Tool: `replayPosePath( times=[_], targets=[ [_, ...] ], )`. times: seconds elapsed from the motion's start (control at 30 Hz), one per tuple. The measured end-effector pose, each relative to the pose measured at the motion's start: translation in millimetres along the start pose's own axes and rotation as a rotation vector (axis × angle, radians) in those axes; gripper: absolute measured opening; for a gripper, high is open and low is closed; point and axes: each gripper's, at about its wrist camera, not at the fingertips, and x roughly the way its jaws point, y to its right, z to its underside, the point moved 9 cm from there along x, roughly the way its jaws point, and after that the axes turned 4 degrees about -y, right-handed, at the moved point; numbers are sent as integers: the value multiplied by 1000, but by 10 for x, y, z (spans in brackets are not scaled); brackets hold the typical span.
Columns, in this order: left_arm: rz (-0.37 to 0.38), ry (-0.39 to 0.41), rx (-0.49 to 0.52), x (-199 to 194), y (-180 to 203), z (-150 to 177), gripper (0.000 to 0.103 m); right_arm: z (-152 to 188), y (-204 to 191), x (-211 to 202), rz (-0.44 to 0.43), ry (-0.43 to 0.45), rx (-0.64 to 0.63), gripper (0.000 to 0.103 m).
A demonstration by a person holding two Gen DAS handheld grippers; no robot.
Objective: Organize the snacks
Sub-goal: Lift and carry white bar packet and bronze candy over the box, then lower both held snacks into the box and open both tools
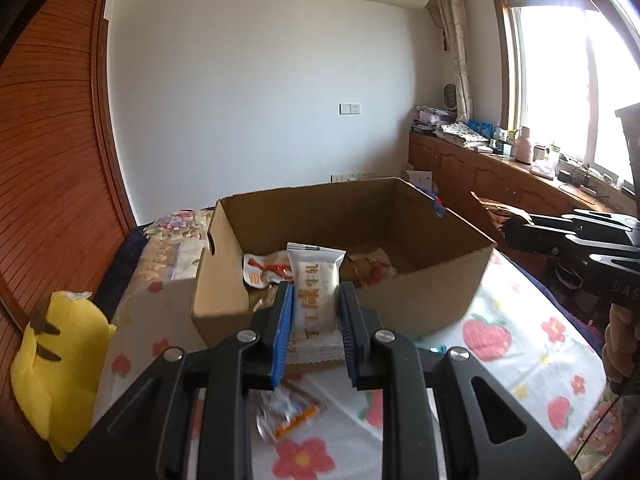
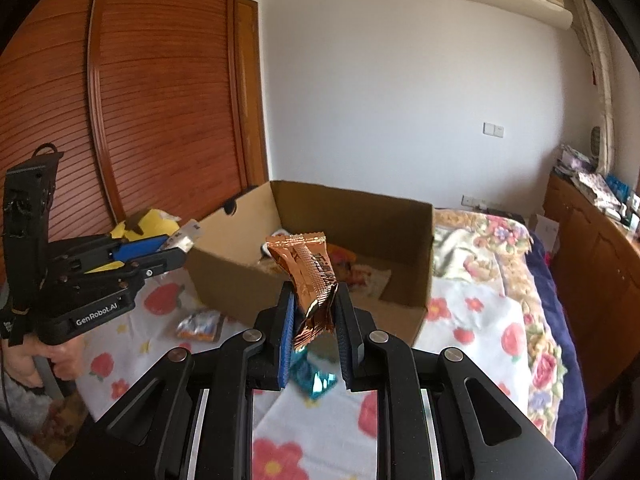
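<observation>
Presently my left claw (image 1: 315,300) is closed on a white snack packet (image 1: 315,280) with orange lettering, both blue pads (image 1: 282,332) pressing its sides; the packet stands upright in front of the near wall of the cardboard box (image 1: 420,280). My right claw (image 2: 313,320) is clamped on a crumpled copper-coloured wrapper (image 2: 310,280), which rises tilted above the fingers, also short of the box's near edge. The box sits open on a flowered bedcover (image 1: 520,340), with several packets lying inside on its floor. On the cover just before the box lie a small orange-and-silver packet (image 2: 200,324) and a teal wrapper (image 2: 316,380) beneath my right claw. A yellow plush toy (image 1: 56,364) rests left of the box.
</observation>
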Motion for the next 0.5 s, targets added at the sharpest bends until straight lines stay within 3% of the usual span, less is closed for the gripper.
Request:
replayPosePath(
  times=[0.5],
  targets=[
    [-34,3,16,765,-246,-378,21,-293,203,957,-31,-26,9,17]
  ],
)
